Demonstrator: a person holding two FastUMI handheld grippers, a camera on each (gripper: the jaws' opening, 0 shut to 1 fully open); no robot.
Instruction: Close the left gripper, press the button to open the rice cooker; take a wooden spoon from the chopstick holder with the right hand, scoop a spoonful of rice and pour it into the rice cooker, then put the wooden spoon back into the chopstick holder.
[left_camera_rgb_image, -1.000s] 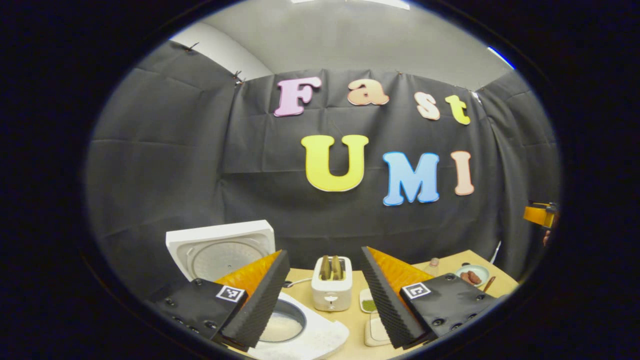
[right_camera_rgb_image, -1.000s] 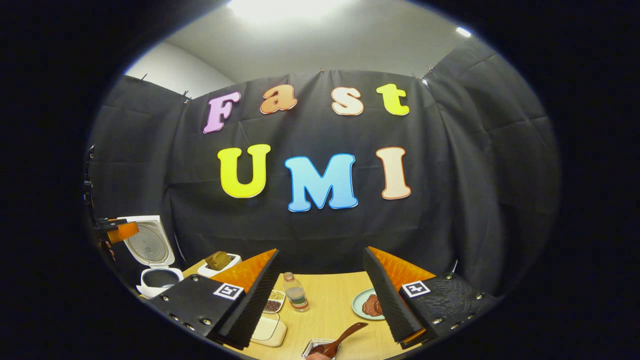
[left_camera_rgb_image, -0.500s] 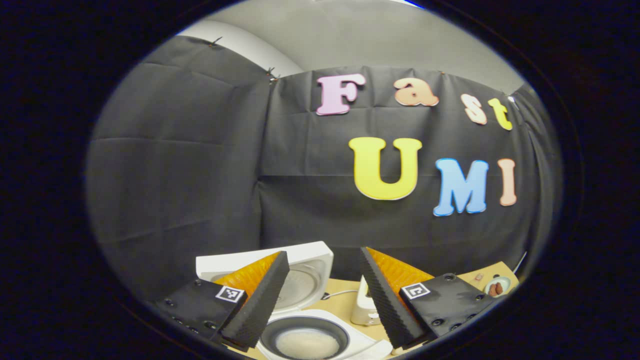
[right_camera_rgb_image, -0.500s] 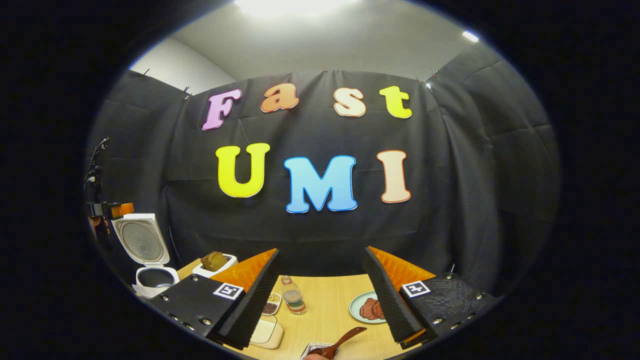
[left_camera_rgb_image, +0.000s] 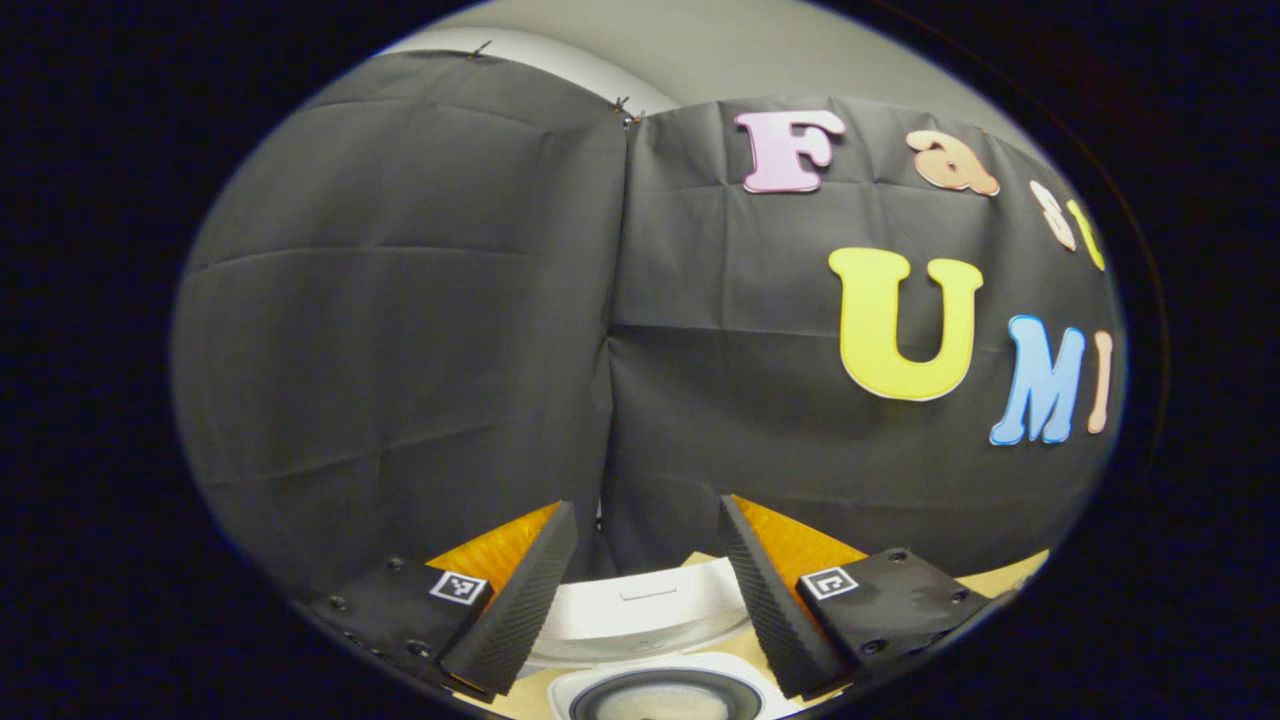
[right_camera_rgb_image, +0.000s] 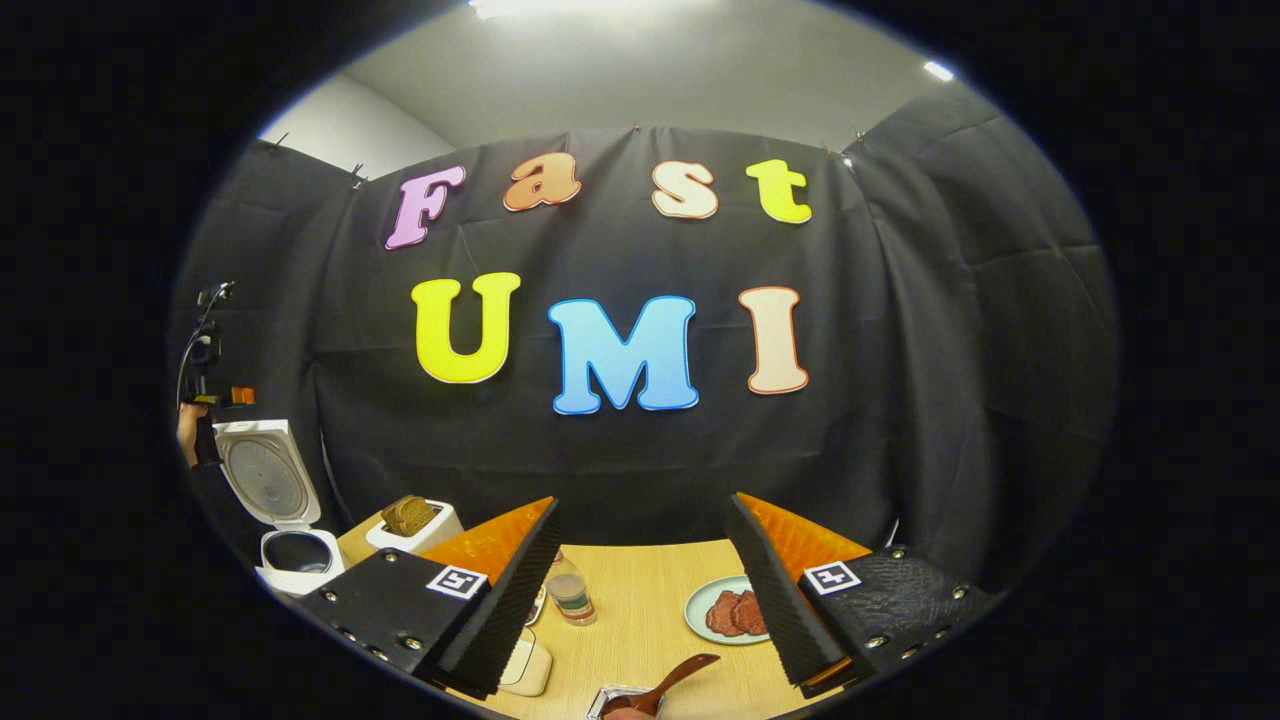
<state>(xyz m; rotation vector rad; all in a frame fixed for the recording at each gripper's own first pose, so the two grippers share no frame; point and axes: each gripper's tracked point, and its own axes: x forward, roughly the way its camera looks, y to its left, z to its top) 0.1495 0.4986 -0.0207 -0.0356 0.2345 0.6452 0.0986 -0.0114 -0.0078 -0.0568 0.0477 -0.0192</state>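
In the right gripper view, going left to right, the rice cooker stands at about nine o'clock at the far left edge of the wooden surface, its white lid swung upright and its dark inner pot exposed. Above the lid a person's hand holds the left gripper, too small there to tell its jaws. Just right of the cooker sits a white toaster with brown bread in it. The right gripper fills the lower middle, its jaws spread wide and holding nothing. Between them lie a small clear bottle, a plate of reddish meat slices toward five o'clock, and at six o'clock the wooden spoon, its bowl resting in a shiny foil-like container and its handle slanting up to the right. No chopstick holder can be made out for certain. The spoon looks light, stiff and smooth, so a grip around the middle of the raised handle should likely hold it steady; loose rice would spill if the bowl tips. In the left gripper view, the left gripper is likewise wide open and empty, hovering above the open rice cooker at six o'clock, whose lid stands just behind the pot.
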